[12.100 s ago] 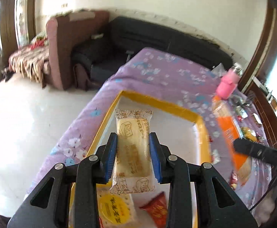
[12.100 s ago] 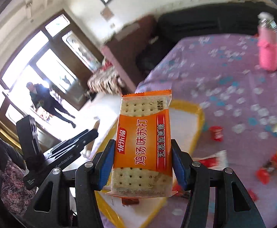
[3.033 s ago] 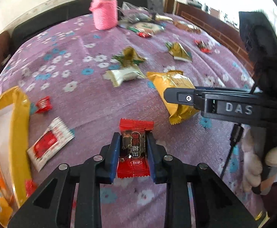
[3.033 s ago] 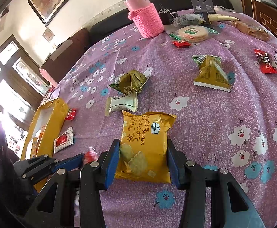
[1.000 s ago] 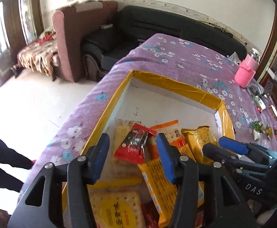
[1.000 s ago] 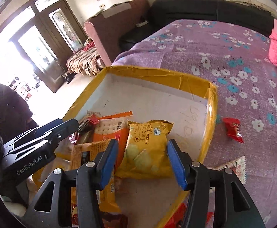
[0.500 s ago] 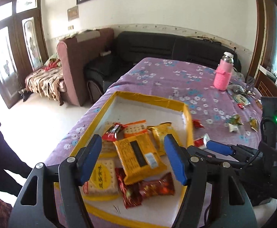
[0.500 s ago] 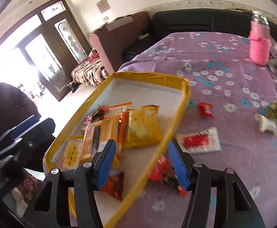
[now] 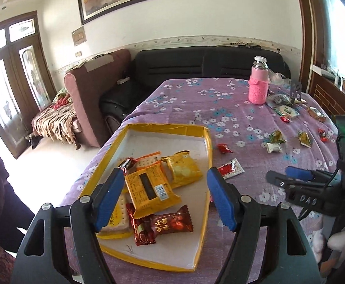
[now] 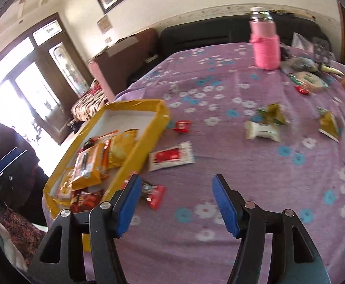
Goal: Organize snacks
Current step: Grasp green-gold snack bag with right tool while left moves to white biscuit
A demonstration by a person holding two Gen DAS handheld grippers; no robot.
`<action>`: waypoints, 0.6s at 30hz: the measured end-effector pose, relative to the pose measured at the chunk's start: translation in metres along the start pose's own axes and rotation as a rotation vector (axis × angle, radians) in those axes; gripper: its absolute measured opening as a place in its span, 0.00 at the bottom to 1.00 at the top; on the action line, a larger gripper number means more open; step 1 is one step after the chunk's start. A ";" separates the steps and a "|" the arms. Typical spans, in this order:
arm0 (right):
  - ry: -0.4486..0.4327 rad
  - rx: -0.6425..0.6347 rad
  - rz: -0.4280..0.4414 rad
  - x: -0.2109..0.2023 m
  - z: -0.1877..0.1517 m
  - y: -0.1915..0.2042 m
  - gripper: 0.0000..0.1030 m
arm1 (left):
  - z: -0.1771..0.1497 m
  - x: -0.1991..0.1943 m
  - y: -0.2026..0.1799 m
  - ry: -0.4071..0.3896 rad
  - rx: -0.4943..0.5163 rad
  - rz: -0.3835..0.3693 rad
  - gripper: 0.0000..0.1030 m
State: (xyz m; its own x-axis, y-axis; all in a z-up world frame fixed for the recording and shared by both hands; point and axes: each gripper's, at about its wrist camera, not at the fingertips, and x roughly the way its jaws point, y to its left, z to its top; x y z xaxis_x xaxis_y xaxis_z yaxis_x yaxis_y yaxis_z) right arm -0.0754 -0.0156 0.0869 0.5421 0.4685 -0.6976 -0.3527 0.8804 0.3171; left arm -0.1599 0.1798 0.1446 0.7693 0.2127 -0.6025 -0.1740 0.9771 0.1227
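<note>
A yellow-rimmed white tray lies at the left end of the purple flowered table and holds several snack packets, among them a yellow cracker packet and a small red bar. My left gripper hovers above the tray's near half, its jaws opening with nothing between them. My right gripper is over bare cloth to the right of the tray, also opening and empty. A red candy lies by its left finger, and a red-and-white sachet lies further ahead.
A pink-sleeved bottle stands at the far side. Loose snacks are scattered on the right half: a white packet, green-gold packets, a small red candy. Sofas stand beyond the table. A person in dark clothes is at the left edge.
Both grippers have drawn back and up from the tray and opened wider. The red bar and yellow cracker packet now lie in the tray. The right gripper has swung right over the cloth.
</note>
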 end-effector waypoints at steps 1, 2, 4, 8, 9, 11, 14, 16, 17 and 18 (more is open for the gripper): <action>-0.002 0.009 -0.007 -0.002 -0.001 -0.006 0.62 | 0.000 0.001 -0.002 0.003 0.005 -0.002 0.70; -0.004 0.023 -0.014 -0.004 -0.001 -0.014 0.62 | 0.000 0.001 -0.004 0.005 0.009 -0.003 0.70; -0.007 0.043 -0.024 -0.007 -0.003 -0.028 0.62 | -0.001 0.002 -0.007 0.011 0.017 -0.005 0.70; -0.007 0.075 -0.045 -0.011 -0.005 -0.049 0.62 | -0.001 0.005 -0.013 0.022 0.031 -0.011 0.70; -0.007 0.084 -0.050 -0.012 -0.006 -0.055 0.62 | -0.001 0.006 -0.014 0.026 0.034 -0.015 0.70; -0.008 0.099 -0.061 -0.013 -0.007 -0.066 0.62 | -0.001 0.007 -0.016 0.034 0.038 -0.034 0.70; -0.014 0.132 -0.086 -0.019 -0.006 -0.089 0.62 | -0.002 0.008 -0.017 0.046 0.028 -0.093 0.70; -0.028 0.168 -0.113 -0.025 -0.002 -0.109 0.62 | -0.002 0.008 -0.017 0.047 0.018 -0.124 0.70; -0.037 0.186 -0.126 -0.027 0.001 -0.118 0.62 | -0.003 0.008 -0.018 0.049 0.016 -0.132 0.70; -0.053 0.213 -0.148 -0.031 0.008 -0.132 0.62 | -0.003 0.010 -0.019 0.055 0.012 -0.144 0.70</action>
State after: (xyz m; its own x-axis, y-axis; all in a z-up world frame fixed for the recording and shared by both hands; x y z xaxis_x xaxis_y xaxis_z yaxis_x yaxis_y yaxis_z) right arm -0.0400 -0.1458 0.0716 0.6167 0.3316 -0.7139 -0.1007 0.9327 0.3462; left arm -0.1511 0.1631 0.1340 0.7511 0.0702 -0.6564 -0.0571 0.9975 0.0412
